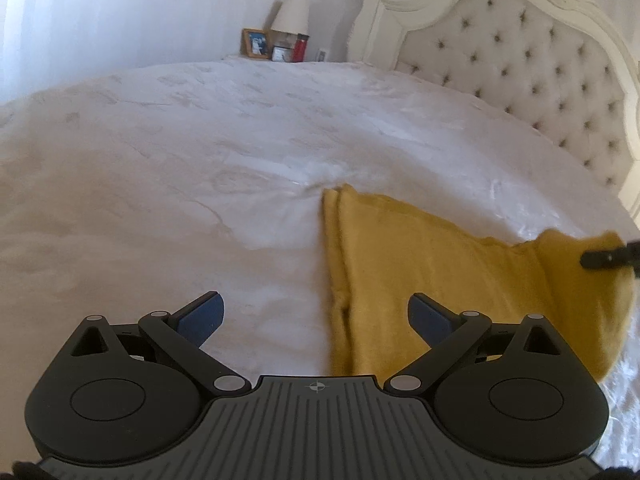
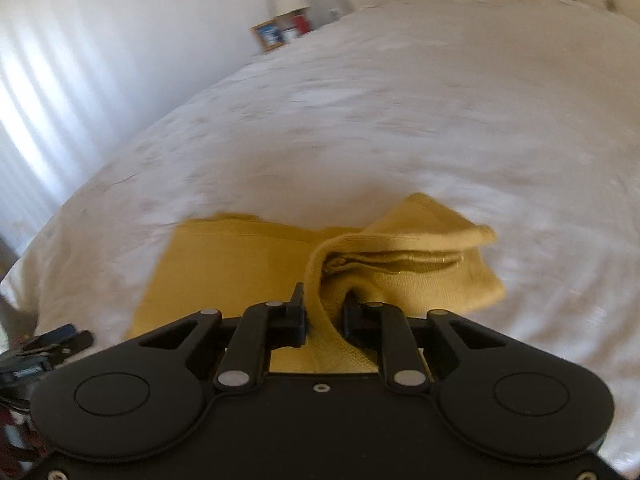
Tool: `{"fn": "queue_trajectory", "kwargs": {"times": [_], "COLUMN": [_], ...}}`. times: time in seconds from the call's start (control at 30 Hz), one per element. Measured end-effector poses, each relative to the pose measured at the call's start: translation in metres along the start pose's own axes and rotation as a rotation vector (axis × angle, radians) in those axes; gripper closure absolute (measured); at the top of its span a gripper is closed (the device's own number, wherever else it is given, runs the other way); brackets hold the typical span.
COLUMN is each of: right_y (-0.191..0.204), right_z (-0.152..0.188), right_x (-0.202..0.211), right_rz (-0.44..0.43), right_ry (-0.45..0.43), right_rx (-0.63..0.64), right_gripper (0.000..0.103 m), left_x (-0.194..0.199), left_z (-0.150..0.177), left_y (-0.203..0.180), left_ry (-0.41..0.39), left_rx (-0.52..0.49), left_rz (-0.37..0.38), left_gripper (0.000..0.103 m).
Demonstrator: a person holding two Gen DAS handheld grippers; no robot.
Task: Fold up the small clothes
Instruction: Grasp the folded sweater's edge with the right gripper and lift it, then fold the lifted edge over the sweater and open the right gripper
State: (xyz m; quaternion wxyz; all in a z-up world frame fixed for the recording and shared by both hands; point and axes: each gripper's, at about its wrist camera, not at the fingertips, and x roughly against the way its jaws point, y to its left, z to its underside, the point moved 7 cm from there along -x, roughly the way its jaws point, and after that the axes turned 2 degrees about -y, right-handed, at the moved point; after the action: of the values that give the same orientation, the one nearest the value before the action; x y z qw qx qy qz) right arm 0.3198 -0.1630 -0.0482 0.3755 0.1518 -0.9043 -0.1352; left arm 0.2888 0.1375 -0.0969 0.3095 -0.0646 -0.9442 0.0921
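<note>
A mustard-yellow garment (image 1: 420,264) lies flat on the white bed cover (image 1: 200,152). My left gripper (image 1: 316,314) hovers over its left edge, open, with nothing between the blue pads (image 1: 202,316). My right gripper (image 2: 325,314) is shut on a raised fold of the garment (image 2: 224,264). The gripped corner is lifted and curls over toward the flat part. In the left wrist view one of the right gripper's black fingers (image 1: 604,258) shows at the right edge, on the lifted yellow corner. The left gripper (image 2: 74,335) appears at the lower left of the right wrist view.
A tufted cream headboard (image 1: 520,64) rises at the right of the bed. Beyond the bed's far edge stand a lamp (image 1: 290,14), a picture frame (image 1: 255,43) and a red bottle (image 1: 300,47). Pale curtains (image 2: 48,92) hang at the left.
</note>
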Motion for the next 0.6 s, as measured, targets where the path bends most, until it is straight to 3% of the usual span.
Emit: {"fn": "queue_trajectory", "kwargs": {"times": [0.3,0.53,0.6], "right_y": [0.104,0.144,0.147], "right_z": [0.002,0.02,0.026], "right_x": [-0.063,-0.103,-0.113], "right_rz": [-0.127,-0.102,-0.094], "right_ry": [0.046,0.081,0.101], "right_rx": [0.059,0.127,0.133], "right_gripper": [0.078,0.078,0.074], "left_x": [0.011,0.011,0.01], "left_z": [-0.011,-0.016,-0.016], "left_y": [0.026,0.04,0.041], "left_ry": [-0.021,-0.018,-0.01], "left_rx": [0.079,0.109,0.11], "left_rz": [-0.006,-0.015,-0.015], "left_gripper": [0.003,0.003,0.003]}}
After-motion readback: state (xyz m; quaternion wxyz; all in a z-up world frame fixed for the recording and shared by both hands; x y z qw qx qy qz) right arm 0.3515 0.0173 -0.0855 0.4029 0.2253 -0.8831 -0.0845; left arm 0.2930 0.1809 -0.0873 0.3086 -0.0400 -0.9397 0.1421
